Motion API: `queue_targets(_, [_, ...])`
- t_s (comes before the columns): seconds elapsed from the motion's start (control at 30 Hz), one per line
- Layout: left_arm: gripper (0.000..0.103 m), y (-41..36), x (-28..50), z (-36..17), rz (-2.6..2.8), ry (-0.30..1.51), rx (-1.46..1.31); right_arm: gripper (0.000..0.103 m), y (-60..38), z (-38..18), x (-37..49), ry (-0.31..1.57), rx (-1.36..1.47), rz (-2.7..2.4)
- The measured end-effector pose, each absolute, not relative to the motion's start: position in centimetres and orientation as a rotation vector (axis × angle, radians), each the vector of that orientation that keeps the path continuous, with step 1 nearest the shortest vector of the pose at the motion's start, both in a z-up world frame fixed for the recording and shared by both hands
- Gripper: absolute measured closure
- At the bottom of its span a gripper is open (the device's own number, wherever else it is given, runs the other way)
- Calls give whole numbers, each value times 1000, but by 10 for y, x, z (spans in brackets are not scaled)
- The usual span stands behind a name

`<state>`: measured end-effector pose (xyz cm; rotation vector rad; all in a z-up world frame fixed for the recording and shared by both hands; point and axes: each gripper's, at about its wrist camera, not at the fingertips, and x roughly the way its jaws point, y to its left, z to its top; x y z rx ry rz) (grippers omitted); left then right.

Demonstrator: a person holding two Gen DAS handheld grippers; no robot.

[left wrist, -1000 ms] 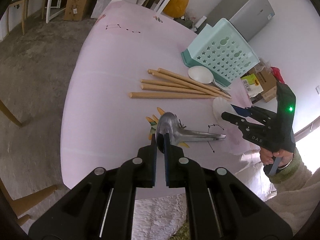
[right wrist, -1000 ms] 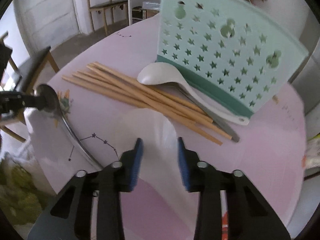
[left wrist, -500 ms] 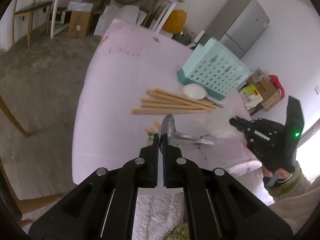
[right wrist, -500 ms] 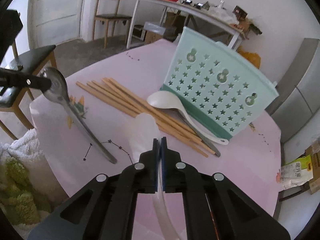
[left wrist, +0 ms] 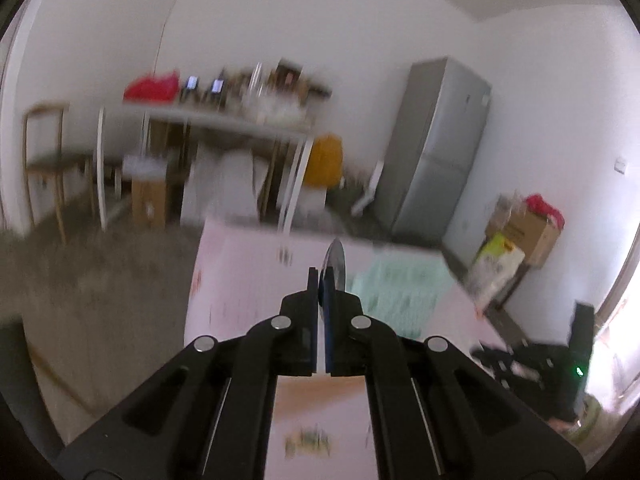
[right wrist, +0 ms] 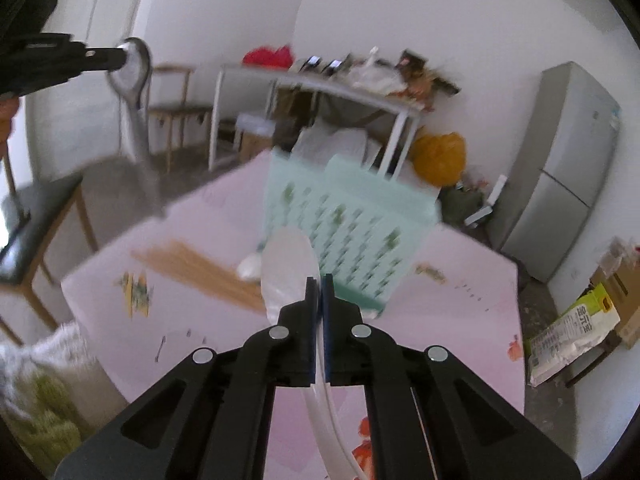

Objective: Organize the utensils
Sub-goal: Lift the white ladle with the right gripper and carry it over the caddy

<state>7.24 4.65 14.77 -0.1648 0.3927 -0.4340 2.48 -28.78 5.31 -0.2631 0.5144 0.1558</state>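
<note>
Over pink table (right wrist: 460, 280), left gripper (left wrist: 321, 280) clamps shiny metal spoon (right wrist: 134, 68); right gripper (right wrist: 318, 286) clamps translucent white spoon (right wrist: 290, 264).

My left claw (left wrist: 321, 280) is squeezed tight on a shiny metal spoon (left wrist: 335, 262). The spoon's round end sticks up past my fingers, thin edge toward me. Below is the pink table (left wrist: 248, 280), all blurry. A green basket (left wrist: 400, 292) sits on it to the right. Far back stands a grey fridge (left wrist: 436, 148). My other claw (left wrist: 532, 364) is low on the right.

Metal spoon (right wrist: 134, 65) hangs handle-down; translucent white spoon (right wrist: 289, 270) raised; chopsticks (right wrist: 200, 270) beside mint rack (right wrist: 352, 216).
</note>
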Motion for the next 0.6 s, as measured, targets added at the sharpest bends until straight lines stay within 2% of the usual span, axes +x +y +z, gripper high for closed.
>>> queue_targets(0.23, [102, -11, 118, 191, -404, 260, -24, 100, -330, 100, 16, 347, -99, 106])
queue_targets(0.6, [102, -100, 191, 156, -354, 323, 208, 100, -381, 119, 31, 218, 136, 119])
